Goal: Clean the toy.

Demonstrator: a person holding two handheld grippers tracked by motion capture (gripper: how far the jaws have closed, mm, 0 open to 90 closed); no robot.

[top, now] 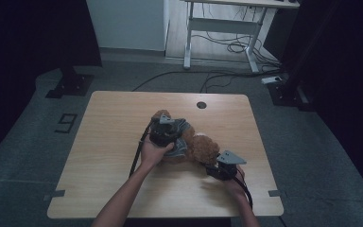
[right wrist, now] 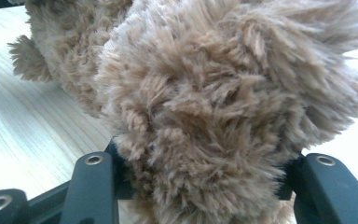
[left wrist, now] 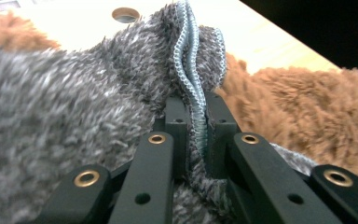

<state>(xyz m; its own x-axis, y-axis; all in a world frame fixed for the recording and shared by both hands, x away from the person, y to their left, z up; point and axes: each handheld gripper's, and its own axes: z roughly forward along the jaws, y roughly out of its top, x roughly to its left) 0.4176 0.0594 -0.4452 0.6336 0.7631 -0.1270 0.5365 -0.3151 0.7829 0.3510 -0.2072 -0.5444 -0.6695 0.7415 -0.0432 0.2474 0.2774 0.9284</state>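
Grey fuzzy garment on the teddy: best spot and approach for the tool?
Take the grey garment by its stitched blue hem, coming edge-on from the open end. The hem stands up as a thin doubled fold clear of the brown teddy, so the jaws close on cloth alone. The left tool already pinches it there.

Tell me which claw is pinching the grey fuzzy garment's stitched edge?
The left claw, shut on the grey garment hem. The right claw instead grips the brown teddy bear.
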